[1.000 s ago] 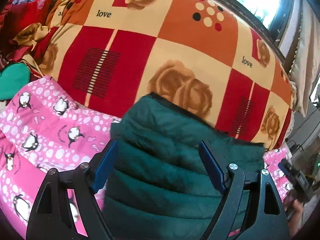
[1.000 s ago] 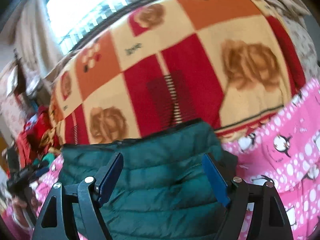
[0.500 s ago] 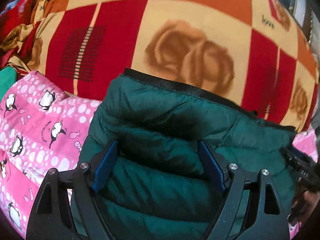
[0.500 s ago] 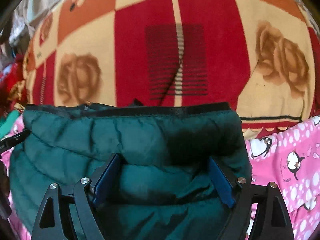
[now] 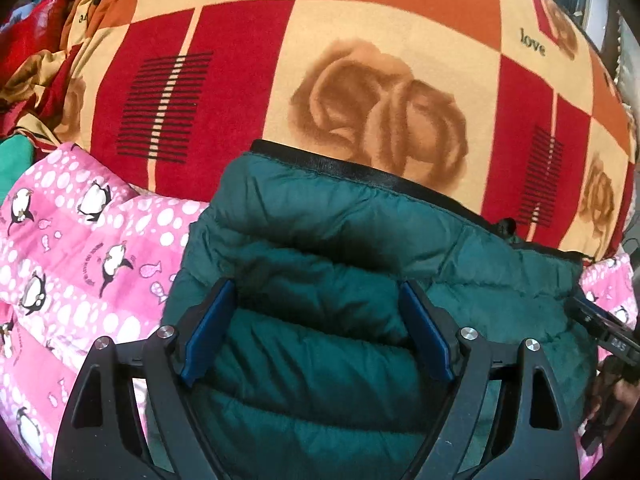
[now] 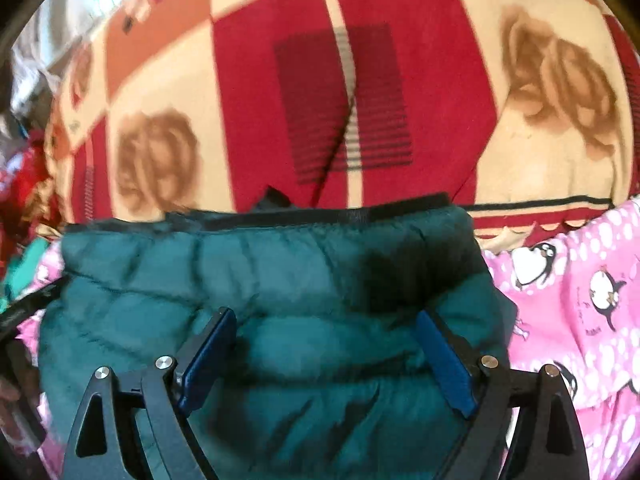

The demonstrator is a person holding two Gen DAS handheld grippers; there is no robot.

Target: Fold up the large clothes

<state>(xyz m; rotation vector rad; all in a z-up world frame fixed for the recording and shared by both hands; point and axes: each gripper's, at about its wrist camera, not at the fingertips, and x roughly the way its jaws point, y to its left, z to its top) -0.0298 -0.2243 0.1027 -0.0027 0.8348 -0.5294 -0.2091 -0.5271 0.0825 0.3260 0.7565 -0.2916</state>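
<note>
A dark green puffer jacket [image 5: 360, 220] with a black hem lies folded on the bed, partly on the pink quilt and partly on the checked blanket. My left gripper [image 5: 316, 286] has its blue pads set wide, pressed into a thick roll of the jacket near its left end. My right gripper [image 6: 326, 314] is at the jacket's [image 6: 240, 264] right end. Its jaws are opening, with padded fabric still lying between them. Each gripper shows as a dark tip at the edge of the other's view.
A red, orange and cream checked blanket [image 5: 400, 40] with rose prints covers the bed beyond the hem. A pink penguin quilt [image 5: 80, 240] lies under and beside the jacket, also on the right [image 6: 580, 280]. Crumpled red and green cloth is piled at the far left [image 5: 24, 80].
Both grippers went forward and down with the jacket, so its hem now lies further up on the checked blanket. The right gripper's pads stand slightly wider apart than before.
</note>
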